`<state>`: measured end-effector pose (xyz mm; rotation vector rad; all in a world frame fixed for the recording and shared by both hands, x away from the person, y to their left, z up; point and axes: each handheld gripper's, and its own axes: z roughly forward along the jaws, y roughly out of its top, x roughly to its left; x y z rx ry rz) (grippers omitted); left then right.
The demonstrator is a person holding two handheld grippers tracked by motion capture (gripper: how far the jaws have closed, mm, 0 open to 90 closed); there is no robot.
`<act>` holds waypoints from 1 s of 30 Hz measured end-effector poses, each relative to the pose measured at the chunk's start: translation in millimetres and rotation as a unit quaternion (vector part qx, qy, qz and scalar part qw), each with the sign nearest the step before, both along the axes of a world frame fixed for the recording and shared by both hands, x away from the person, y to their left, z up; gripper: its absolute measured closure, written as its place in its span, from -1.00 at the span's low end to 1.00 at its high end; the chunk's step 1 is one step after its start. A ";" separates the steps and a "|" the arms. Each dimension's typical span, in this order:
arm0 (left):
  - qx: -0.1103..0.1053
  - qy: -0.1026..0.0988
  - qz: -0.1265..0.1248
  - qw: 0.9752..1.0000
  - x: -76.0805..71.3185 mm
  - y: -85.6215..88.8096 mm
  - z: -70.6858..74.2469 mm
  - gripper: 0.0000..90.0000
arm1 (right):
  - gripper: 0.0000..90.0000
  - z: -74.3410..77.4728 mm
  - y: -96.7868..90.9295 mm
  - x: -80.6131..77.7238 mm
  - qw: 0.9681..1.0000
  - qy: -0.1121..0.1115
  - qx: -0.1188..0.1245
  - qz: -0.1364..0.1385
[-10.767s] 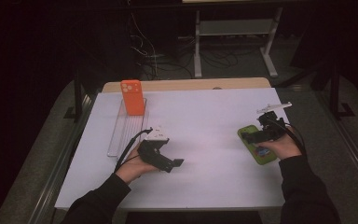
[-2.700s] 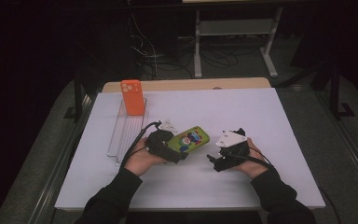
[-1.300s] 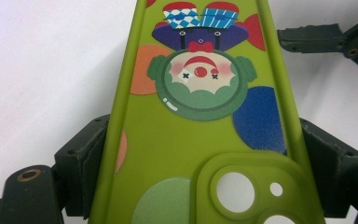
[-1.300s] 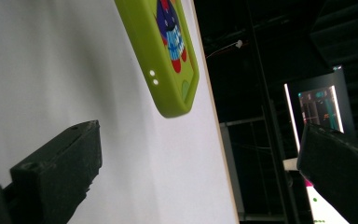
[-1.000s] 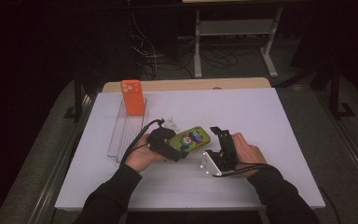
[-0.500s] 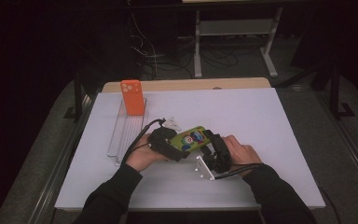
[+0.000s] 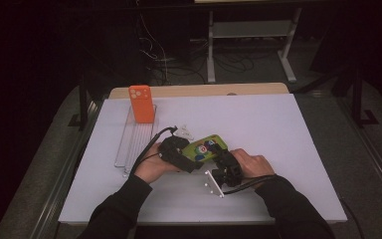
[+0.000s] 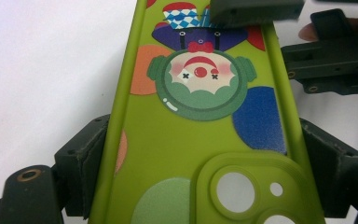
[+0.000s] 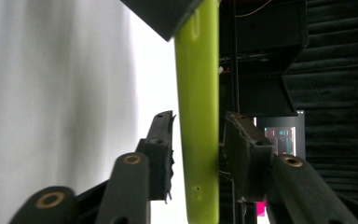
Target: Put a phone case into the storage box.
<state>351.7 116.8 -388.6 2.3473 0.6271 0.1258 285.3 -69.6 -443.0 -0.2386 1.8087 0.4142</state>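
Handover mid-air above white table (image 7: 288, 144): green phone case (image 7: 205, 148) clamped across its width by left gripper (image 7: 191, 159), camera-cutout end nearest that gripper, clown print facing up. Right gripper (image 7: 224, 160) at the case's far end, jaws just been closing, case edge-on between them; left pad looks about touching, right pad with a sliver of gap, so not yet clamped. Risks: early release by left leaves case unheld, drops to table. Thin rim bite by right could let soft case twist or slip out. Both pulling at once could bend it. Orange phone case (image 7: 142, 103) standing in clear rack (image 7: 132, 144) at back left, well apart, no collision worry.
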 end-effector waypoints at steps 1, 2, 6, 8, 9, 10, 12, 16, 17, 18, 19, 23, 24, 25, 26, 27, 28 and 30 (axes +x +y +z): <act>-0.002 0.002 -0.001 1.000 -0.1 -0.1 0.1 -0.65 | 0.41 -0.2 0.2 -0.4 1.000 -0.001 -0.002 0.000; -0.007 0.003 0.001 1.000 -0.8 -1.0 -0.1 -0.65 | 0.42 -0.5 0.3 -0.8 1.000 -0.002 -0.004 0.000; -0.006 0.001 0.000 1.000 -1.4 -1.8 -0.3 -0.65 | 0.53 -0.3 0.3 -1.5 1.000 -0.008 -0.005 0.001; -0.006 0.002 0.000 1.000 -1.6 -2.0 -0.3 -0.65 | 0.57 -0.2 0.4 -1.9 1.000 -0.007 -0.007 0.002; -0.009 0.002 0.000 1.000 -1.7 -2.1 -0.3 -0.65 | 0.59 -0.3 0.5 -2.3 1.000 -0.007 -0.006 0.003; -0.010 0.002 -0.001 1.000 -1.7 -2.1 -0.4 -0.66 | 0.61 -0.2 0.6 -2.5 1.000 -0.005 -0.007 0.004; -0.010 0.005 -0.004 1.000 -0.6 -1.2 -0.3 -0.66 | 0.65 -0.5 1.0 -2.9 1.000 -0.005 -0.009 0.004; -0.015 -0.010 -0.002 1.000 -3.5 -1.7 -1.1 -0.67 | 0.67 -1.4 1.7 -3.3 1.000 -0.004 -0.017 0.003; -0.011 -0.020 -0.006 1.000 -4.7 -0.9 -0.8 -0.68 | 0.67 -1.5 1.9 -3.9 1.000 -0.006 -0.018 0.001; -0.015 -0.026 -0.003 1.000 -6.2 -1.0 -0.8 -0.69 | 0.67 -1.1 1.8 -4.4 1.000 -0.003 -0.019 0.001; -0.025 -0.025 0.004 0.999 -7.2 -1.8 -1.5 -0.70 | 0.67 -1.0 1.8 -4.7 1.000 -0.004 -0.016 0.001; -0.016 -0.027 -0.007 0.999 -7.0 1.3 0.3 -0.89 | 0.67 -0.2 0.9 -4.2 1.000 -0.003 -0.018 -0.004; -0.022 -0.023 -0.007 0.999 -7.1 2.1 0.8 -0.94 | 0.67 -1.0 0.3 -3.8 1.000 -0.002 -0.018 -0.006; -0.026 -0.022 -0.006 0.999 -7.1 2.9 1.0 -0.99 | 0.67 -1.0 -0.4 -3.1 1.000 0.000 -0.018 -0.009; -0.024 -0.026 -0.006 0.999 -7.4 4.1 1.8 -1.00 | 0.67 -0.9 -1.0 -2.3 1.000 0.003 -0.017 -0.012; -0.024 -0.028 -0.008 0.999 -7.6 5.3 2.4 -1.00 | 0.67 -0.5 -1.8 -1.5 1.000 0.004 -0.016 -0.014; -0.041 -0.025 0.004 0.999 -9.0 5.0 1.5 -1.00 | 0.68 0.1 -2.4 -0.9 1.000 0.008 -0.012 -0.016; -0.030 -0.032 -0.002 0.999 -8.2 7.9 2.9 -1.00 | 0.68 1.0 -4.1 1.4 1.000 0.007 0.001 -0.019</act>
